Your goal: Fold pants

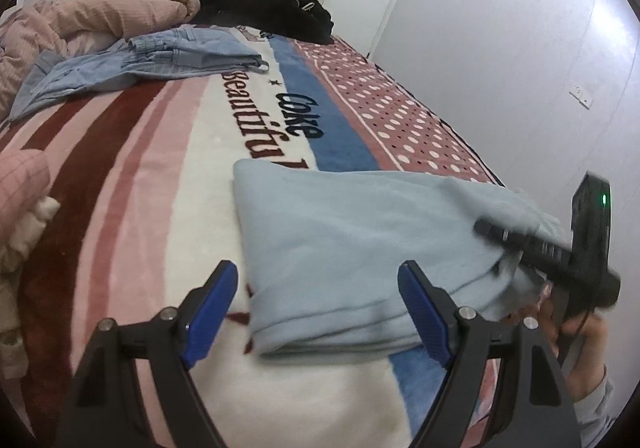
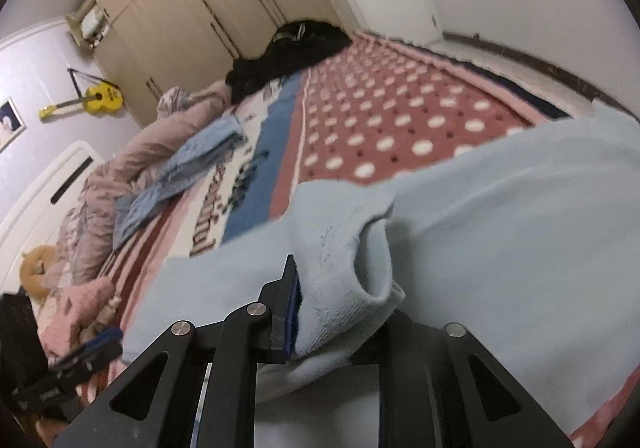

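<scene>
The light blue pants [image 1: 360,232] lie folded in layers on the patterned bed blanket [image 1: 160,175]. My left gripper [image 1: 320,304] is open and empty, just above the near folded edge of the pants. My right gripper [image 1: 516,244] shows at the right side of the pants, pinching a bunched edge. In the right wrist view the right gripper [image 2: 340,296] is shut on a thick fold of the pants [image 2: 500,248], which covers the right finger. The left gripper [image 2: 88,348] shows at the lower left there.
Light blue jeans [image 1: 140,63] lie farther up the bed, beside a pink quilt [image 1: 72,23] and a black garment pile [image 1: 272,11]. A pink checked cloth [image 1: 20,187] sits at the left edge. Wardrobes, a door and a white wall lie beyond.
</scene>
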Demonstrator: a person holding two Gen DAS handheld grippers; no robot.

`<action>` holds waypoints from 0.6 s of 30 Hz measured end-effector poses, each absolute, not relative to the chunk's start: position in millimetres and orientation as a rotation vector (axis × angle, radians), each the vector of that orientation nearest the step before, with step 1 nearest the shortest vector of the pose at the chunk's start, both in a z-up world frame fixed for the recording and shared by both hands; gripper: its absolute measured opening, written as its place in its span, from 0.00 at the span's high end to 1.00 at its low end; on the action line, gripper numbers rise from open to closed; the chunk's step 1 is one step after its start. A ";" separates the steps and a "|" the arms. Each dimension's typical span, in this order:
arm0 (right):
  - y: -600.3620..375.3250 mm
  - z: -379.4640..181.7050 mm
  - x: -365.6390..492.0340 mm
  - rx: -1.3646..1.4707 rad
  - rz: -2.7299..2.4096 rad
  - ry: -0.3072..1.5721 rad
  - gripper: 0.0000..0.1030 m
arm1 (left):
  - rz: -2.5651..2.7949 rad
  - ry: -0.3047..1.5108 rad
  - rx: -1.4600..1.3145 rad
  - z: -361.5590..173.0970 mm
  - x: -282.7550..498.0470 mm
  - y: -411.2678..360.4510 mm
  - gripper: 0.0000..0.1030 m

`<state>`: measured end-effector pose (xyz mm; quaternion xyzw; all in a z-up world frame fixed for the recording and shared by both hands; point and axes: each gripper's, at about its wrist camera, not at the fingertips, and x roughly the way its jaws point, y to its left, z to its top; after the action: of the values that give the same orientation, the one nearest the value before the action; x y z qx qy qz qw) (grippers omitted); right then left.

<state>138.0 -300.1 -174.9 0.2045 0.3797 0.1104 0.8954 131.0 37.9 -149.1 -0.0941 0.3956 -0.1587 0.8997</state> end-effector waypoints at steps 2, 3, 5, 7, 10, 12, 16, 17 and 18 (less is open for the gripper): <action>-296.1 -183.2 133.2 0.383 0.248 0.810 0.78 | -0.305 0.832 -0.199 -151.2 136.8 34.4 0.23; -295.4 -183.4 126.9 0.357 0.251 0.789 0.77 | -0.296 0.838 -0.196 -152.6 139.8 33.0 0.23; -301.4 -178.5 116.0 0.354 0.249 0.757 0.70 | -0.280 0.855 -0.188 -156.7 144.5 29.8 0.23; -313.0 -172.2 107.2 0.382 0.241 0.724 0.58 | -0.268 0.867 -0.175 -161.1 146.7 27.6 0.23; -335.3 -155.9 91.6 0.393 0.172 0.655 0.56 | -0.210 0.884 -0.156 -169.6 151.1 26.8 0.23; -346.5 -144.6 86.9 0.397 0.170 0.619 0.56 | -0.174 0.900 -0.168 -175.2 154.3 30.1 0.23; -340.1 -137.8 96.6 0.367 0.231 0.630 0.56 | -0.141 0.897 -0.132 -178.2 151.9 30.7 0.29; -334.0 -140.8 102.2 0.350 0.246 0.652 0.56 | -0.127 0.895 -0.114 -178.6 150.6 31.3 0.30; -327.0 -147.9 109.3 0.333 0.247 0.693 0.56 | -0.119 0.894 -0.113 -179.1 149.7 33.1 0.30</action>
<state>109.3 -327.0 -147.9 0.1621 0.3372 0.1203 0.9195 149.7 33.1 -179.1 -0.0544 0.4316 -0.0575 0.8986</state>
